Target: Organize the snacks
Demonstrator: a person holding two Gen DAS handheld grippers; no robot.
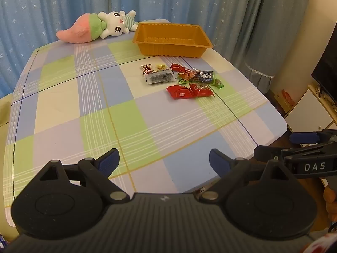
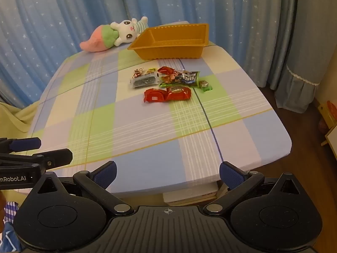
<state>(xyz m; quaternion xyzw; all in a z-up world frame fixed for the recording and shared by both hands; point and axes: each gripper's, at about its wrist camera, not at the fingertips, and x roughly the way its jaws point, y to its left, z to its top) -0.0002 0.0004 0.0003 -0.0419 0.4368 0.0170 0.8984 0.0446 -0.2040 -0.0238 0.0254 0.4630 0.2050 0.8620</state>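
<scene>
The left tongs (image 1: 164, 160) stand wide apart over the near edge of the table (image 1: 63, 109), with nothing between the blue pads (image 1: 109, 160) and nothing touched. Beside them on the right, the right tongs (image 2: 167, 174) gape just as wide and bare, at the same near edge. Well ahead of both, past the fingertips, the snacks (image 2: 168, 83) lie in a loose pile on the checked cloth. Beyond the pile sits the orange tray (image 2: 172, 50), with a plush toy (image 2: 113, 34) to its left.
</scene>
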